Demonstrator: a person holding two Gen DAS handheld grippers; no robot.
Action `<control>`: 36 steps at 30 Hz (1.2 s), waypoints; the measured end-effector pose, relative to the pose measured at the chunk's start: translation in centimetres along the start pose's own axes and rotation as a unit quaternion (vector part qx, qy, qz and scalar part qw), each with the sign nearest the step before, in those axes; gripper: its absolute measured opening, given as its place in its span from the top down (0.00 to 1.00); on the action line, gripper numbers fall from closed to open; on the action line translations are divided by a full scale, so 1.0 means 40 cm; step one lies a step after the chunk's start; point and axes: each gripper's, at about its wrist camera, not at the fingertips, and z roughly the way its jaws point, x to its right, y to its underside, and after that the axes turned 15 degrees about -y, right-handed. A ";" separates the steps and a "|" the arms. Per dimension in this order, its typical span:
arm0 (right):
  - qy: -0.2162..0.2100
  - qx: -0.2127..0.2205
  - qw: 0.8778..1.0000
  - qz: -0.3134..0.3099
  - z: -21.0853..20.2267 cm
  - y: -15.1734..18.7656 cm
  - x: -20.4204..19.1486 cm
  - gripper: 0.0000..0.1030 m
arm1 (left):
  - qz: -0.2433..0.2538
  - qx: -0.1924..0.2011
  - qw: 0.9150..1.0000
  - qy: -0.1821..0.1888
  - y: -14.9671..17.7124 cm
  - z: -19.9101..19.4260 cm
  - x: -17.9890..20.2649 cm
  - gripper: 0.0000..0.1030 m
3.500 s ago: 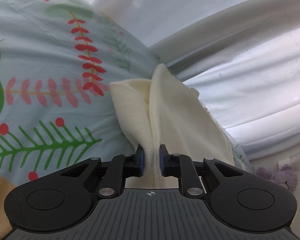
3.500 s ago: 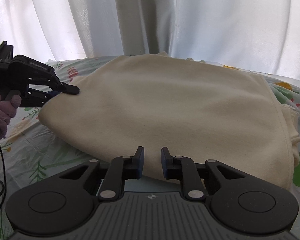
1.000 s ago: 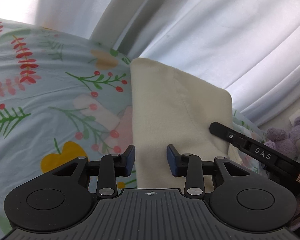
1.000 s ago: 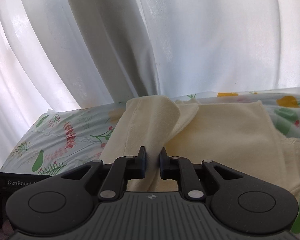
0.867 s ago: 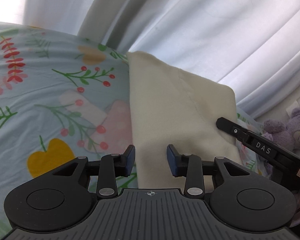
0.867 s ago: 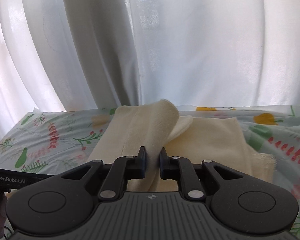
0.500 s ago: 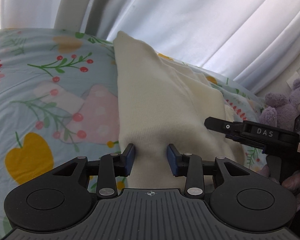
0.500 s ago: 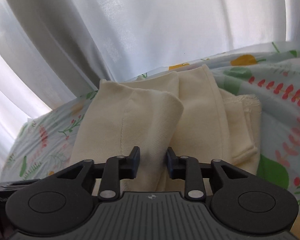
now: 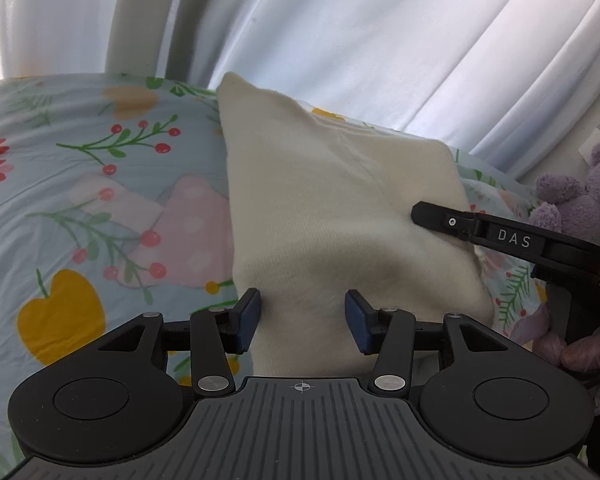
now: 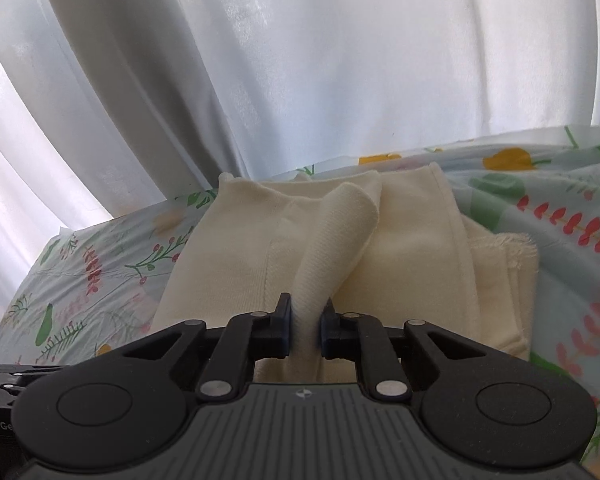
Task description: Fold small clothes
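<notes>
Right claw [image 10: 305, 330] pinches a raised fold of the cream garment [image 10: 412, 248] between its pads, while the left claw [image 9: 303, 320] sits spread wide, the garment lying flat just ahead on the floral bedsheet [image 9: 100, 184].

Our left gripper [image 9: 303, 317] sits low with its blue-padded fingers [image 9: 249, 315] spread wide apart, nothing pinched between them. Our right gripper [image 10: 305, 330] has its jaws drawn in close, pinching a raised fold of the cream garment [image 10: 332, 240]. From the left wrist view, the right one pokes in from the side, level, with our gloved right hand [image 9: 572, 348] wrapped round its handle.
</notes>
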 end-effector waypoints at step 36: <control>-0.085 0.089 0.941 0.316 -0.185 0.217 0.163 0.74 | 0.026 -0.064 0.993 0.091 0.106 -0.003 0.096 0.45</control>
